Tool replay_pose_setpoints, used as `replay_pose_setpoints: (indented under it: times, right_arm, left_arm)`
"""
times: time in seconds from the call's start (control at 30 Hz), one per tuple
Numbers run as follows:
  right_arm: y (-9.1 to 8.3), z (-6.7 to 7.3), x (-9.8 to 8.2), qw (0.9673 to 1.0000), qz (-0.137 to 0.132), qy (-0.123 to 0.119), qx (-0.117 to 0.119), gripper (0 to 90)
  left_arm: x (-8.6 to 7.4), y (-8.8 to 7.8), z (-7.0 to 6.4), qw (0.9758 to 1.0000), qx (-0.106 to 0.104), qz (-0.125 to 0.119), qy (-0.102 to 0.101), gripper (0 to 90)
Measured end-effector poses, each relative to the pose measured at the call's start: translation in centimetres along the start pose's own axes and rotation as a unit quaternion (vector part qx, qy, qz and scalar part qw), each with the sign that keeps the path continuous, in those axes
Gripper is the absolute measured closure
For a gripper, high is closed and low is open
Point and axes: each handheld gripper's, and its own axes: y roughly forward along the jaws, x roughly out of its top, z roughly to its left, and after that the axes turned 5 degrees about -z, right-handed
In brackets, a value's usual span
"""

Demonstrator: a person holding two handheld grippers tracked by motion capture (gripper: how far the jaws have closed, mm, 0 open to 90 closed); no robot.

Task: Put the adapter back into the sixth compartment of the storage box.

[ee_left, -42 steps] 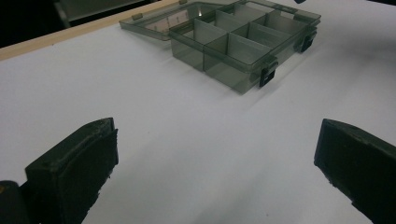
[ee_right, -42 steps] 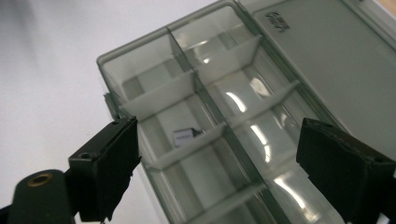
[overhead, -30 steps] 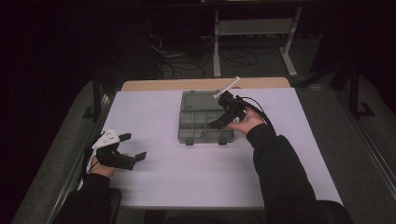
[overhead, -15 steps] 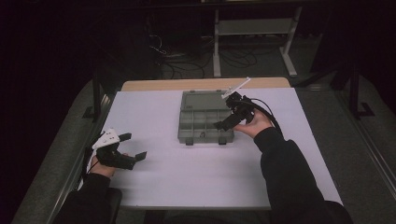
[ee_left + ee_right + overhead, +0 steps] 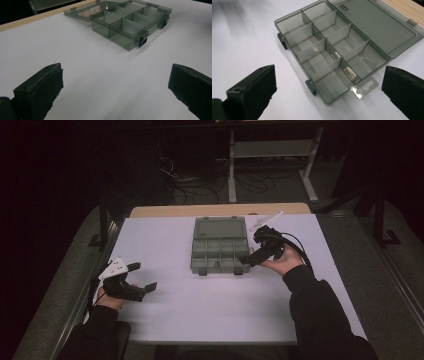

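Compartment box (image 5: pixel 220 246) standing open on the white desk (image 5: pixel 200 310), its lid (image 5: pixel 220 227) folded flat toward the far edge and the tray's two rows of cells visibly empty (clear dividers, dark latches on the near wall). The right gripper (image 5: pixel 248 260) has slid from above the box's right half, where it sat a second ago, to a spot just off the tray's right front corner; its jaws stand wide apart and hold nothing, as the right gripper view confirms with the box (image 5: pixel 332 55) lying between and beyond them. The left gripper (image 5: pixel 144 276) has stayed near the desk's left edge, well apart from the box (image 5: pixel 127 22), jaws likewise spread and empty. Judged from this, the opening step appears complete, and the right hand is probably clearing away.
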Motion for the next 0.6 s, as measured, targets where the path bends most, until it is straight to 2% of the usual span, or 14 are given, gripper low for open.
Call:
replay_pose_setpoints:
  times: [0.6]
  right_arm:
    - [-2.3,-0.4,-4.2,0.9991,-0.033,0.024,-0.011,0.0]
  left_arm:
    - [0.0,-0.1,0.0,1.0,0.0,-0.001,0.0,0.0]
